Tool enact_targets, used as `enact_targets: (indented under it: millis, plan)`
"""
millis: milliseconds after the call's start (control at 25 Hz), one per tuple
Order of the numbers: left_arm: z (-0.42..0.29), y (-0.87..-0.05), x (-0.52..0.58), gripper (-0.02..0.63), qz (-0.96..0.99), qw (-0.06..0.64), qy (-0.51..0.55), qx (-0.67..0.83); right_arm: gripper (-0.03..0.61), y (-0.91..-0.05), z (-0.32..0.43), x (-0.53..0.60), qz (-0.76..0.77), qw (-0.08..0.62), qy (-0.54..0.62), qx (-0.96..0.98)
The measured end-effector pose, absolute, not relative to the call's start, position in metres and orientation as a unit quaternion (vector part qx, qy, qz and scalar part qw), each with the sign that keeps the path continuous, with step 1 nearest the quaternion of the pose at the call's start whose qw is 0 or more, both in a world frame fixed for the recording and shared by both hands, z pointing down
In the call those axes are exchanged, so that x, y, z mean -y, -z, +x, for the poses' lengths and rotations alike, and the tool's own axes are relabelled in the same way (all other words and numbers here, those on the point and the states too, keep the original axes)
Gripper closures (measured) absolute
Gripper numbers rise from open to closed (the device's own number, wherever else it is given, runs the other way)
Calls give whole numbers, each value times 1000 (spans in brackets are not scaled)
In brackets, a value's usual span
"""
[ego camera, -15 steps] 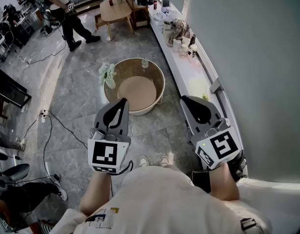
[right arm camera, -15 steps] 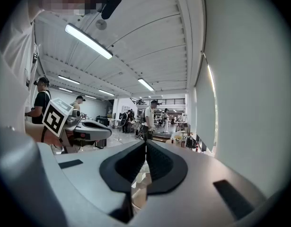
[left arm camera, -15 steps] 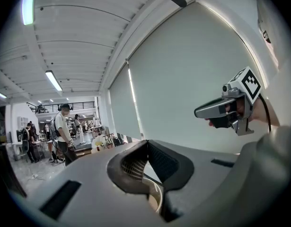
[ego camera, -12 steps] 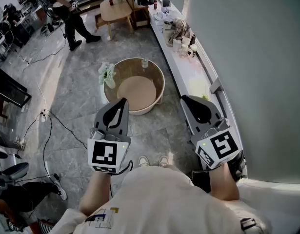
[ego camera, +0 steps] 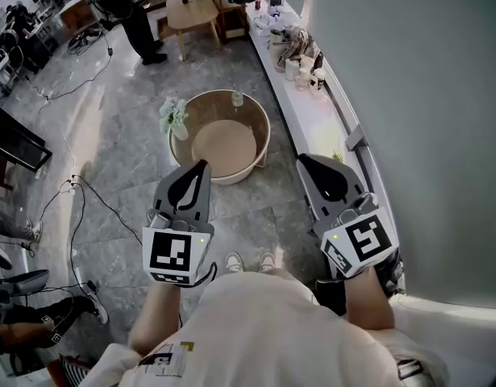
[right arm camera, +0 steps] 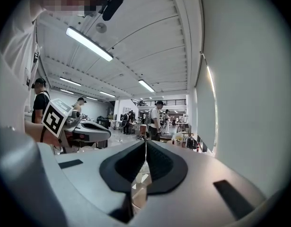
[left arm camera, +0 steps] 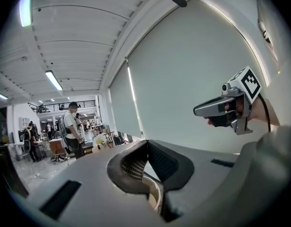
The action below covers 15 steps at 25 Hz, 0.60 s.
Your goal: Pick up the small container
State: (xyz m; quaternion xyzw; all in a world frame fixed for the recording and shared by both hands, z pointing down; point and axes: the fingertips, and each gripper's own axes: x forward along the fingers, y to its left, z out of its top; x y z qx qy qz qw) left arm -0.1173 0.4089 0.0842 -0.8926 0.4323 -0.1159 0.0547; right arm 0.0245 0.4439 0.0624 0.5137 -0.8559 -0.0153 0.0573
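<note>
A small clear container (ego camera: 237,99) stands on the far rim of a round glass-topped table (ego camera: 262,139) on the floor ahead of me. My left gripper (ego camera: 203,164) is held in the air short of the table, jaws together, nothing between them. My right gripper (ego camera: 300,159) hovers to the right, beside the white ledge, also shut and empty. In the left gripper view the left gripper (left arm camera: 146,143) points level into the room, with the right gripper (left arm camera: 205,110) at its right. In the right gripper view the right gripper (right arm camera: 145,142) is closed too, and the left gripper (right arm camera: 106,133) shows at its left.
A white vase of flowers (ego camera: 175,119) stands on the table's left edge. A long white ledge (ego camera: 312,119) along the right wall carries several jars and bags (ego camera: 300,55). A person (ego camera: 135,10) stands by a wooden table (ego camera: 191,10) at the back. Cables (ego camera: 86,208) trail on the floor at left.
Both grippers stay as they were, shut and empty. The person at the back has walked further away, and the head view has shifted slightly forward.
</note>
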Motion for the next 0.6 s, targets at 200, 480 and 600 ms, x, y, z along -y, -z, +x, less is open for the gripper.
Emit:
enact_targets:
  millis: [200, 480, 600]
  plan:
    - [-105, -85, -414, 606, -891, 56, 120, -435, 568, -66, 38, -448, 511, 60, 11, 857]
    - [-97, -87, -414, 606, -879, 58, 132, -456, 568, -67, 61, -451, 504, 60, 11, 861]
    - [-92, -89, -417, 606, -875, 58, 134, -461, 568, -71, 70, -452, 502, 61, 12, 863]
